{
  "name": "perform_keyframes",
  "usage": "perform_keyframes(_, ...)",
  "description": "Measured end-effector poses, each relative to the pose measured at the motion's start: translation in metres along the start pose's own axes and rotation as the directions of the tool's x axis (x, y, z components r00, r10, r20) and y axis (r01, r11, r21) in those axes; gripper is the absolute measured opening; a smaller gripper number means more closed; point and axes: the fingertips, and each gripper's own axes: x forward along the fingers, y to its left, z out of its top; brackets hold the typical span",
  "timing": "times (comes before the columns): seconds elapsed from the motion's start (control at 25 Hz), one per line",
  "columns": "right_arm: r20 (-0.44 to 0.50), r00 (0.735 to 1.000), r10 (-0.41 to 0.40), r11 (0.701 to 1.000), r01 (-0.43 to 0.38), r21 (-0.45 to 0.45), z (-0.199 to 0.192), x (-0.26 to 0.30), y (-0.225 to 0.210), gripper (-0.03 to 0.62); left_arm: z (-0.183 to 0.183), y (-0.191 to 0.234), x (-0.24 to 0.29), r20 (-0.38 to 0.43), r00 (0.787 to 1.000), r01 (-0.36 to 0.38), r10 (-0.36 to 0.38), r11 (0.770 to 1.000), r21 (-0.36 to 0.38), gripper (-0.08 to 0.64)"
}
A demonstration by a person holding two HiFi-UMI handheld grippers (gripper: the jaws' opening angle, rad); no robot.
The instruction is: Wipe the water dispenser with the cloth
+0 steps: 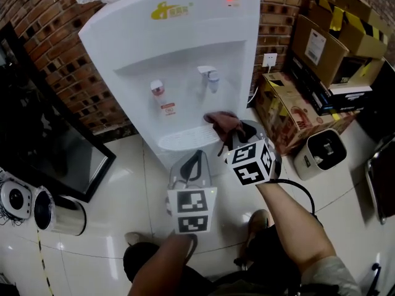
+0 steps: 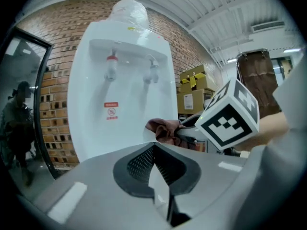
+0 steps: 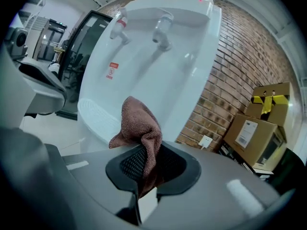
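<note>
**A:** Where is the cloth?

**B:** The brown cloth (image 3: 139,128) is in your right claw (image 3: 143,172). The two jaws are pinched tight on its lower part. The rest of it sticks up and out past the tips in a soft bunch.

**A:** Is it at the water dispenser?

**B:** It is right in front of it. The white water dispenser (image 1: 179,60) stands on the far side of the cloth. In the head view, the cloth is by the right end of the drip tray (image 1: 179,140), below the grey tap (image 1: 210,78). I can't tell if it touches the white front.

**A:** What about my other claw?

**B:** Your left claw (image 2: 154,150) is closed, with its jaws together and nothing between them. It is to the left of your right claw and a bit nearer to you. It points at the dispenser too.

**A:** What else is around?

**B:** A brick wall (image 1: 55,54) is behind the dispenser. Brown boxes (image 1: 327,48) are stacked on the right. The floor (image 1: 123,184) is white and shiny.
</note>
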Motion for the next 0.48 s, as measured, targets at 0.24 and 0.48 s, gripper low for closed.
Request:
perform_keyframes(0.24,-0.052,0.998,-0.043,0.998,0.045,0.043,-0.027,-0.002,-0.035,0.064,-0.011,-0.031,0.017,-0.026,0.998,0.054,-0.053,0.998,0.036,0.000)
perform_keyframes(0.48,-0.097,0.994,-0.058,0.995,0.065,0.071,-0.047,-0.001,-0.047,0.064,-0.010,-0.041,0.029,-0.019,0.997,0.079,-0.078,0.997,0.019,0.000)
